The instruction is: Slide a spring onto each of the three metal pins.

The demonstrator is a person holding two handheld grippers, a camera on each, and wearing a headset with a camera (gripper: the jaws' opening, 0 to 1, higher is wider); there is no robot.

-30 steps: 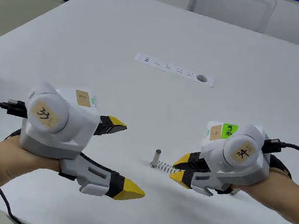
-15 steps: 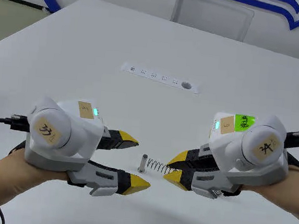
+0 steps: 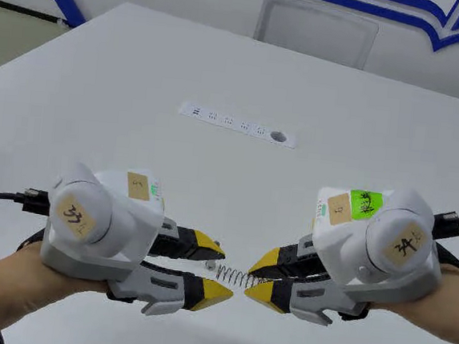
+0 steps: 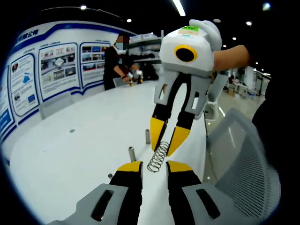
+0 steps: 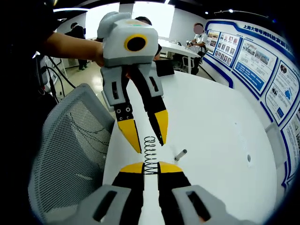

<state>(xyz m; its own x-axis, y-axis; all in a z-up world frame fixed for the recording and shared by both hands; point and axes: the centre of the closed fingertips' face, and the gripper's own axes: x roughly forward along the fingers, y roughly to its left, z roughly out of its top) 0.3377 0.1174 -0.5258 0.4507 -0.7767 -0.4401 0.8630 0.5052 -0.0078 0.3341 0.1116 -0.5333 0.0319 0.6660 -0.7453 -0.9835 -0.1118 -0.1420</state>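
The spring point(image 3: 236, 277) hangs stretched between the two grippers, just above the white table point(image 3: 142, 68), close to the person's edge of it. The right gripper point(image 3: 255, 280) has its yellow-tipped jaws drawn together on one end of the coil; in the right gripper view the spring point(image 5: 150, 154) rises straight out from between those pinching tips. The left gripper point(image 3: 218, 269) faces it tip to tip, its jaws standing apart with the other end of the spring point(image 4: 158, 157) lying between them. Whether its pads actually press on the coil is hard to tell, since the gap looks a little wider than the spring. In the left gripper view a metal pin point(image 4: 132, 153) stands upright on the table just beside the spring, and a second pin point(image 4: 147, 136) stands a little farther off. A flush power strip point(image 3: 233, 126) sits mid-table, well apart from the grippers.
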